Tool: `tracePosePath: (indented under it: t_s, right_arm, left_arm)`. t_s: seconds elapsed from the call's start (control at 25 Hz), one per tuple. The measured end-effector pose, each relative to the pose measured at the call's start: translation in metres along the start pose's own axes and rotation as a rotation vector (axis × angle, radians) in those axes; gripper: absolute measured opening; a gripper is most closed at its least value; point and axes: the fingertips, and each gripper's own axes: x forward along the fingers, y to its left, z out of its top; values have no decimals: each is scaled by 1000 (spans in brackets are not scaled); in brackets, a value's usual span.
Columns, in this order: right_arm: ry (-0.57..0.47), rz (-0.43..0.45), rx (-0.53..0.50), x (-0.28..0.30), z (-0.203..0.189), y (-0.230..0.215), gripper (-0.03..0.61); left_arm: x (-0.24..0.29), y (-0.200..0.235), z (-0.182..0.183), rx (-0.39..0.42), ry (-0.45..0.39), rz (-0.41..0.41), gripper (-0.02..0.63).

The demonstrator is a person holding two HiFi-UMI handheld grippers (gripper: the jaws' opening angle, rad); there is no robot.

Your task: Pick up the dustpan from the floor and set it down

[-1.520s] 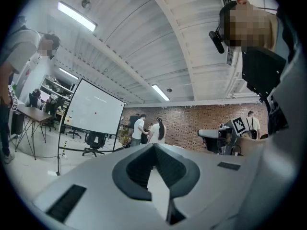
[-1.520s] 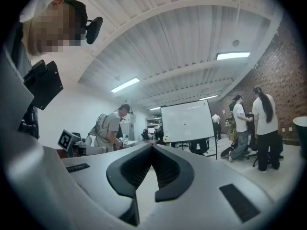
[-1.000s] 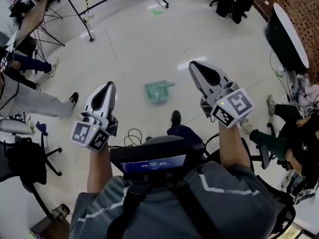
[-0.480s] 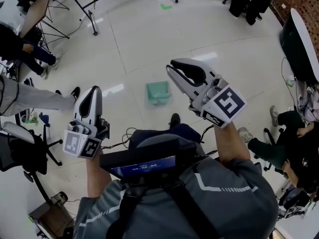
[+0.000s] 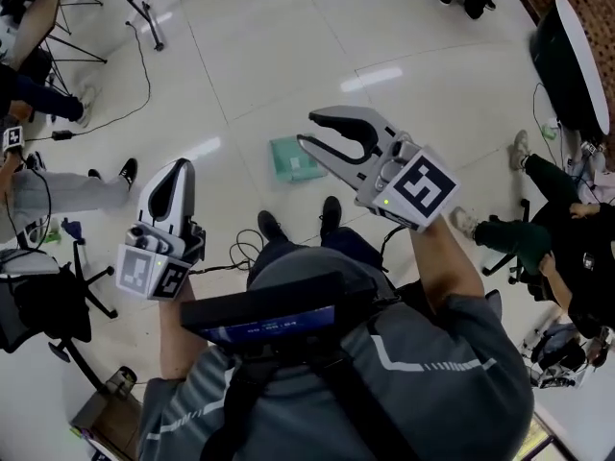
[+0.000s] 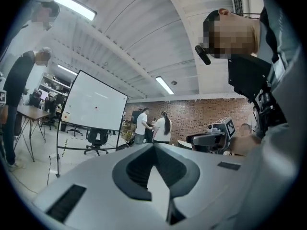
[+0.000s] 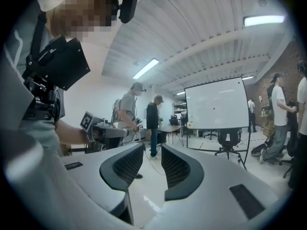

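My right gripper (image 5: pixel 307 130) is out in front of me with its jaws a fair way apart. They have just been opening, and nothing sits between them, only bare air. That gripper looks out level across the room, towards a whiteboard (image 7: pixel 218 104) and a few people standing by desks.

The green dustpan (image 5: pixel 286 159) lies flat on the pale tiled floor (image 5: pixel 240 75), out in the open middle of it and well away from any edge, just ahead of my shoes (image 5: pixel 272 227). From the head view my lower right jaw crosses in front of the dustpan's right side and hides part of it. The gripper is up in the air over the pan and not touching it.

My left gripper (image 5: pixel 179 169) is held out on my left side, its jaws closed tip to tip with nothing caught in them. It hangs over the floor near an office chair (image 5: pixel 43 305). A black cable (image 5: pixel 240 254) loops on the floor just beside my left shoe. Someone's legs stretch in from the floor's right edge
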Motion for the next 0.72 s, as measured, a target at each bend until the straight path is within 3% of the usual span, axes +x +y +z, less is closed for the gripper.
tracePosePath:
  t_s: [0.24,0.52,0.72]
  right_arm:
    - [185,100,7,33,-116,-13,221]
    - [403,198,-10,56,-282,-26,255]
    - [533,285,-74,63,-380,-8,255]
  left_arm:
    - [26,30,-90,-67,113,-9,29]
    - [53,51,-234,-144,260,-30,62]
    - [59,52,-315,-177,338,-42,66]
